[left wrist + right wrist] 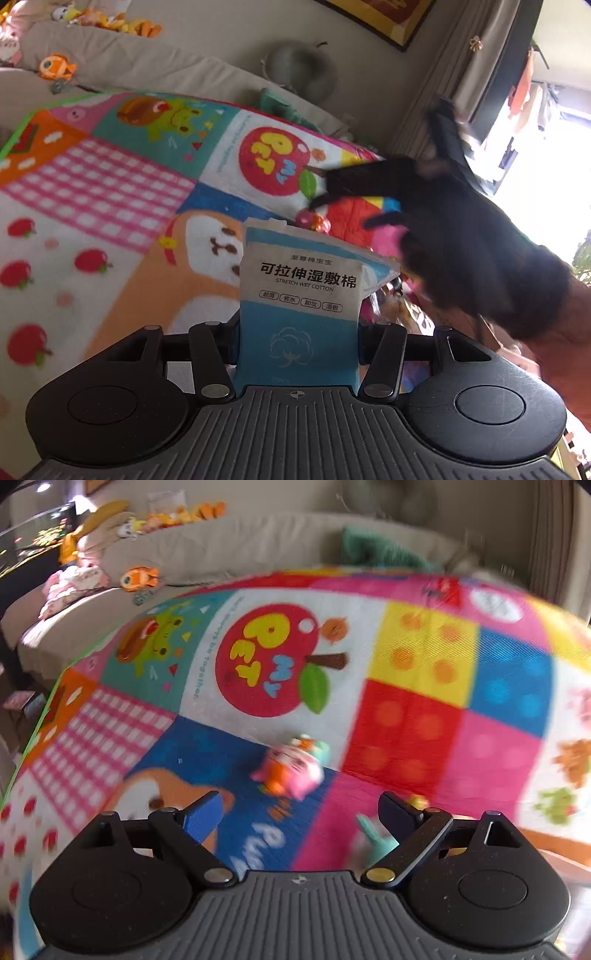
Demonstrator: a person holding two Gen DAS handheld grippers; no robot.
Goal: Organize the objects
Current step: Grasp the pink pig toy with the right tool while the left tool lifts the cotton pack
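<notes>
My left gripper (297, 332) is shut on a blue and white pack of stretch wet cotton pads (303, 291) and holds it upright above the colourful play blanket (110, 192). My right gripper (301, 810) is open and empty, low over the same blanket (413, 716). A small pink and orange toy (291, 770) lies on the blanket just ahead of its fingers; it also shows behind the pack in the left wrist view (314, 219). A teal toy (376, 840) lies by the right fingertip. The right gripper appears from outside as a blurred black shape (373, 192).
A beige sofa (229, 542) with several plush toys, one an orange fish (140, 578), runs behind the blanket. A green cloth (376, 552) lies at its back right. A curtain and a bright window (535, 155) are on the right.
</notes>
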